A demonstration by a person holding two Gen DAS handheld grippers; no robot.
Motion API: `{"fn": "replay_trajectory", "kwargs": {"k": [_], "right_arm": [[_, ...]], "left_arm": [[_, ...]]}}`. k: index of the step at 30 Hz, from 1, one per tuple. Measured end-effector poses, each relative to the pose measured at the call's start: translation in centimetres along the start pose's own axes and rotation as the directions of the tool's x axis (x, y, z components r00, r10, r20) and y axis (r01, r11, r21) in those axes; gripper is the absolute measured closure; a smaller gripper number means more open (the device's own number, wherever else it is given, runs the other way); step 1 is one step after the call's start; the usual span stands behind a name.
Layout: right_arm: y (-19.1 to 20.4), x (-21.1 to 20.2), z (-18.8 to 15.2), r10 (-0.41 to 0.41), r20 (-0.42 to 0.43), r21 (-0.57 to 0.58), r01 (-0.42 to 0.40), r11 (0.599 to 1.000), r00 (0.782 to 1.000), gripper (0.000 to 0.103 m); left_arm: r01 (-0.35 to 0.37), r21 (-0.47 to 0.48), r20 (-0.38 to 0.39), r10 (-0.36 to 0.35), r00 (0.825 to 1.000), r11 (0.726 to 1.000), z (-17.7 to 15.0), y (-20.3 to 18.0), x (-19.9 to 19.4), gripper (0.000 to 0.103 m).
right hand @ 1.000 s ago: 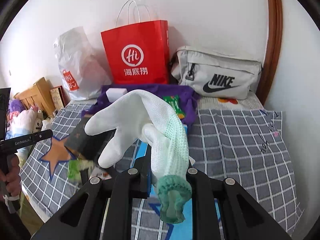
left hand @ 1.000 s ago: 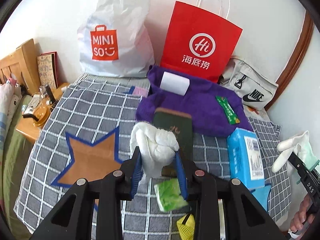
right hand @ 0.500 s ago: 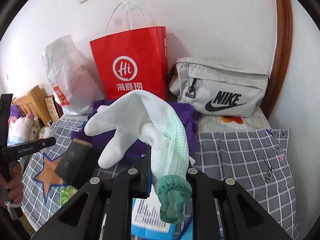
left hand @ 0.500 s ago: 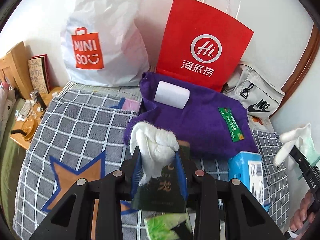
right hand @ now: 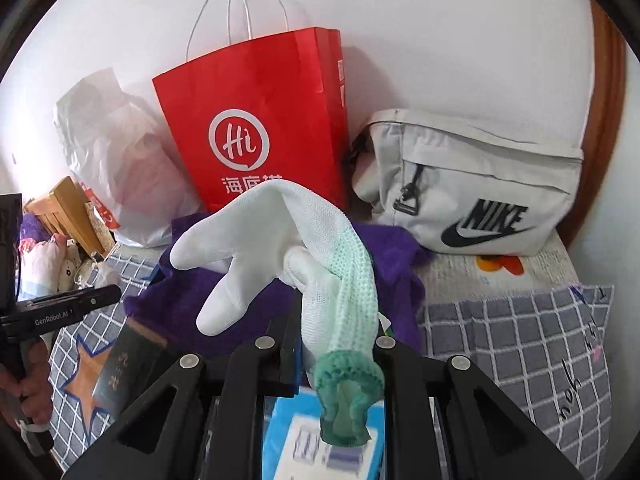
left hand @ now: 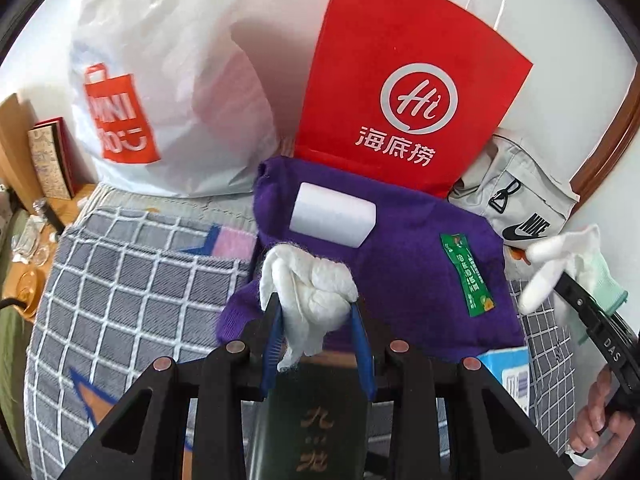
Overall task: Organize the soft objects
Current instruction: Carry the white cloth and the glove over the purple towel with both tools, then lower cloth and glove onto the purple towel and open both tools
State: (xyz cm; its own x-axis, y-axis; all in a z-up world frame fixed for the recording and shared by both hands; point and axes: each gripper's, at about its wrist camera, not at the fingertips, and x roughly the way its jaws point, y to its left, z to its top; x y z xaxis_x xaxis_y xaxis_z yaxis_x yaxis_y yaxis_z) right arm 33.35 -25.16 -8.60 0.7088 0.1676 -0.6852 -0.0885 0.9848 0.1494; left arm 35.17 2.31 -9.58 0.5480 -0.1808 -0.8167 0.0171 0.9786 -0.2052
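Observation:
My left gripper [left hand: 314,300] is shut on a crumpled white cloth [left hand: 310,286], held just above the near edge of a purple towel [left hand: 404,280] spread on the checked bed. A white sponge block [left hand: 334,220] and a green sachet [left hand: 468,276] lie on the towel. My right gripper [right hand: 336,316] is shut on a white glove with a green cuff [right hand: 304,252], held above the towel [right hand: 224,312]. The glove and right gripper also show at the right of the left wrist view [left hand: 560,264].
A red paper bag [left hand: 404,92], a white Miniso bag [left hand: 160,92] and a grey Nike bag [right hand: 468,188] stand along the wall. A dark green book [left hand: 316,420] and a blue tissue pack [right hand: 320,440] lie under the grippers. A wooden bedside table [left hand: 36,220] is at left.
Both grippers have moved forward toward the purple towel and the bags, still holding the cloth and the glove. The green packet has dropped out of the left view.

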Motion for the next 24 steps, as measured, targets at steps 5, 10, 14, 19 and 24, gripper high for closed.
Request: {"fn": "replay_trajectory", "kwargs": {"k": [5, 10, 14, 19, 24], "right_arm": [[0.4, 3.4, 1.1, 0.001, -0.04, -0.018, -0.002, 1.0, 0.999, 0.086], [0.4, 6.9, 0.8, 0.0, -0.1, -0.026, -0.002, 1.0, 0.995, 0.086], [0.0, 8.7, 0.6, 0.008, -0.146, -0.025, -0.011, 1.0, 0.989, 0.086], [-0.8, 9.7, 0.3, 0.001, -0.171, -0.023, -0.005, 1.0, 0.985, 0.086], [-1.0, 10.8, -0.1, 0.015, -0.206, -0.02, -0.02, 1.0, 0.978, 0.085]], "left_arm": [[0.021, 0.01, -0.035, -0.02, 0.999, 1.0, 1.0, -0.4, 2.4, 0.072], [0.017, 0.018, -0.082, -0.016, 0.997, 1.0, 1.8, -0.9, 5.3, 0.073], [0.032, 0.019, -0.11, -0.03, 0.994, 0.999, 2.5, -1.2, 6.7, 0.072], [0.036, 0.036, -0.129, -0.032, 0.991, 0.999, 3.2, -1.8, 8.3, 0.072], [0.043, 0.03, -0.145, -0.038, 0.989, 0.999, 3.0, -1.8, 9.7, 0.072]]}}
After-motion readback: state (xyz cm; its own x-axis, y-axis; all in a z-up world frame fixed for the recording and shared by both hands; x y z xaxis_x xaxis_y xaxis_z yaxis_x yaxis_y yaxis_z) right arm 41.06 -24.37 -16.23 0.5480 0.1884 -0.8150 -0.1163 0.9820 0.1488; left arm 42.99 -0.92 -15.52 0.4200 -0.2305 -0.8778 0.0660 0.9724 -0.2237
